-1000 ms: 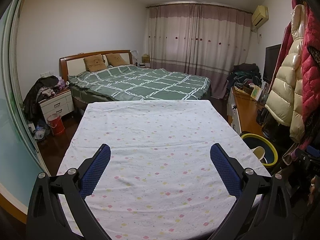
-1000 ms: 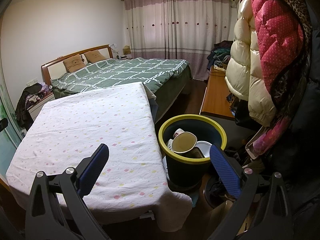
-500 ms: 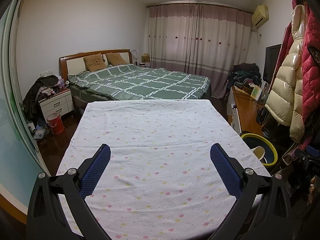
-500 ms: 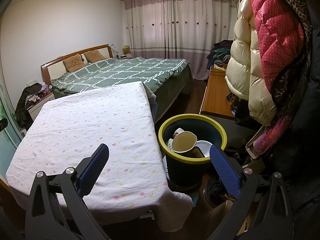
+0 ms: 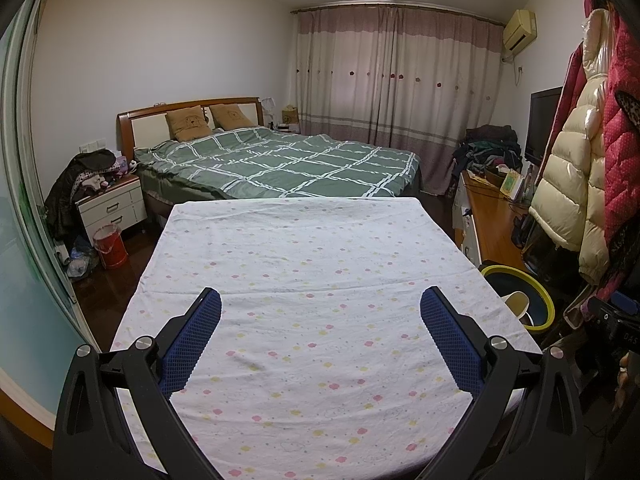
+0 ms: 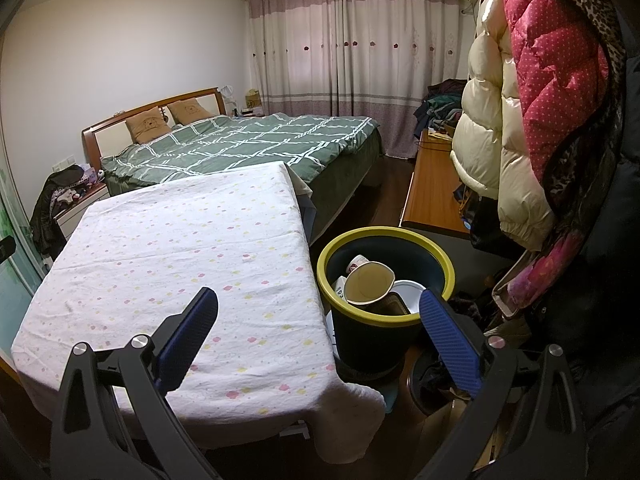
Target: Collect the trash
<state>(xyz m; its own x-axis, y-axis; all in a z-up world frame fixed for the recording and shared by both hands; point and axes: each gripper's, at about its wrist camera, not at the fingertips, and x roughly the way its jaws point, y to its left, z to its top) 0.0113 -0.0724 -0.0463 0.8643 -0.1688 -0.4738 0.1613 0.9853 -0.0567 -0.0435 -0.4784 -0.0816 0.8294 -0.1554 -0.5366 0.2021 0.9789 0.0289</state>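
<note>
A dark bin with a yellow-green rim (image 6: 436, 258) stands on the floor right of the table. It holds paper cups (image 6: 368, 286) and white bowls. It also shows at the right in the left wrist view (image 5: 532, 284). My left gripper (image 5: 320, 332) is open and empty above the table with the floral cloth (image 5: 304, 248). My right gripper (image 6: 318, 332) is open and empty, above the table's right edge (image 6: 308, 264) and the bin. No loose trash shows on the cloth.
A green checked bed (image 5: 288, 164) lies beyond the table. Coats (image 6: 520, 120) hang at the right over a wooden desk (image 6: 432, 184). A white nightstand (image 5: 112, 208) and a red bucket (image 5: 110, 246) stand at the left by a glass door.
</note>
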